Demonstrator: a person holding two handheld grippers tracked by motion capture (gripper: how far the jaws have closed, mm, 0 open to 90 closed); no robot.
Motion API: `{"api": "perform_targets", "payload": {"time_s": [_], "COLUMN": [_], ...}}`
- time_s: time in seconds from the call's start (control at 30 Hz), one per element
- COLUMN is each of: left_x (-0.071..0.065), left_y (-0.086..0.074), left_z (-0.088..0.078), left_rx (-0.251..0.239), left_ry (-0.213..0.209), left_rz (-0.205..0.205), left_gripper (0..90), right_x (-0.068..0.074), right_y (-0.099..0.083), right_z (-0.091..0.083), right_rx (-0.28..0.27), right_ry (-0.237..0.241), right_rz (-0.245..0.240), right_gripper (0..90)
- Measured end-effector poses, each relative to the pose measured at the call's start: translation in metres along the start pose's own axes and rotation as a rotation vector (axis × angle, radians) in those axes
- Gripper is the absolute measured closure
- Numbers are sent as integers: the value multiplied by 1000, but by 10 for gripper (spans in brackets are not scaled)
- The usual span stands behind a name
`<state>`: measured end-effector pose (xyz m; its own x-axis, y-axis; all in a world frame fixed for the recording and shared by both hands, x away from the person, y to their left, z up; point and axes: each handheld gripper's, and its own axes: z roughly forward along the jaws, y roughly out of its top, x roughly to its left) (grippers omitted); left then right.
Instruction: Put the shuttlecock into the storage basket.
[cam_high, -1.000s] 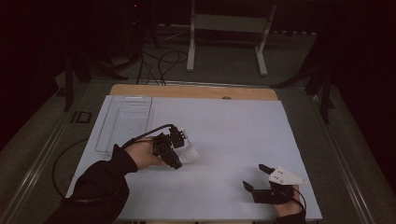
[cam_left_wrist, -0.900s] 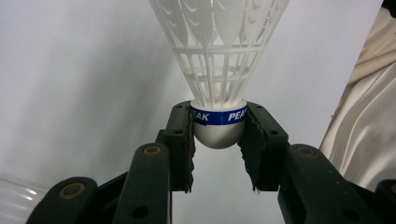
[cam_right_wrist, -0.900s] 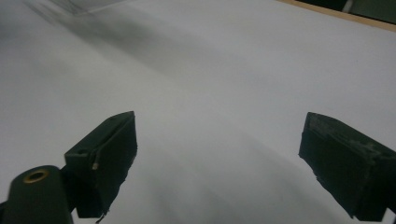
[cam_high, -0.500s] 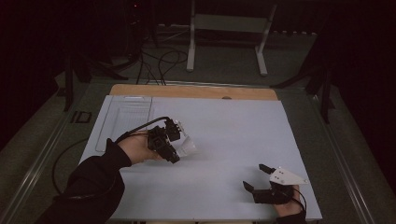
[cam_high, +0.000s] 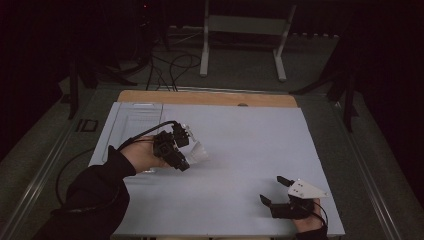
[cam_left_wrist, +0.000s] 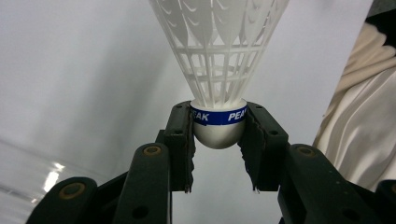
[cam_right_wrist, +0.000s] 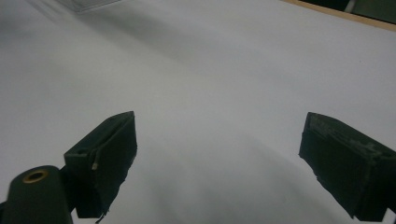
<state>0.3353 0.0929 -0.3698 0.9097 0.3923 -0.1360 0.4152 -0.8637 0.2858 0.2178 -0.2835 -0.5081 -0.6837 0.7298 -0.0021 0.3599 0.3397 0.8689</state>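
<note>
A dim room swallows most of the background in the high view, where stands and cables beyond the table (cam_high: 235, 150) dissolve into shadow. The person is cut off at the bottom edge: only a dark sleeve (cam_high: 92, 192) at lower left and part of the right hand (cam_high: 307, 222) at lower right are in frame. A clear tray (cam_high: 131, 116) at the upper left of the white surface is hard to trace, its edges faint against the sheet.

At centre left in the high view, the left gripper (cam_high: 187, 152) is held above the table in a bare hand, its jaws pointing toward the right of the frame and its cable looping back over the wrist. It pinches a white shuttlecock (cam_high: 197, 152), which reads there only as a pale blur. The left gripper view is clearer: both jaws press on the rounded cork of the shuttlecock (cam_left_wrist: 219, 116), just at its blue band with partly hidden lettering, and the plastic skirt fans upward and is cropped by the top edge. A cream cloth (cam_left_wrist: 362, 126) fills the right side of that view; what it belongs to cannot be made out.

The right gripper (cam_high: 276, 190) lies low near the table's lower right corner, jaws spread wide and empty, pointing up and left in the frame. The right gripper view confirms the gap, with bare white surface between the two black jaws.
</note>
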Motion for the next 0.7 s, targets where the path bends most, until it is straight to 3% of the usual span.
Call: {"api": "perform_targets", "payload": {"time_s": [0.7], "left_x": [13], "left_y": [-17], "left_z": [-20], "left_rx": [-25], "left_ry": [51], "left_rz": [-56], "left_gripper": [662], "right_x": [2], "right_y": [1], "right_z": [-1], "right_rx": [-10], "right_ry": [8], "right_rz": [-9], "right_gripper": [110]}}
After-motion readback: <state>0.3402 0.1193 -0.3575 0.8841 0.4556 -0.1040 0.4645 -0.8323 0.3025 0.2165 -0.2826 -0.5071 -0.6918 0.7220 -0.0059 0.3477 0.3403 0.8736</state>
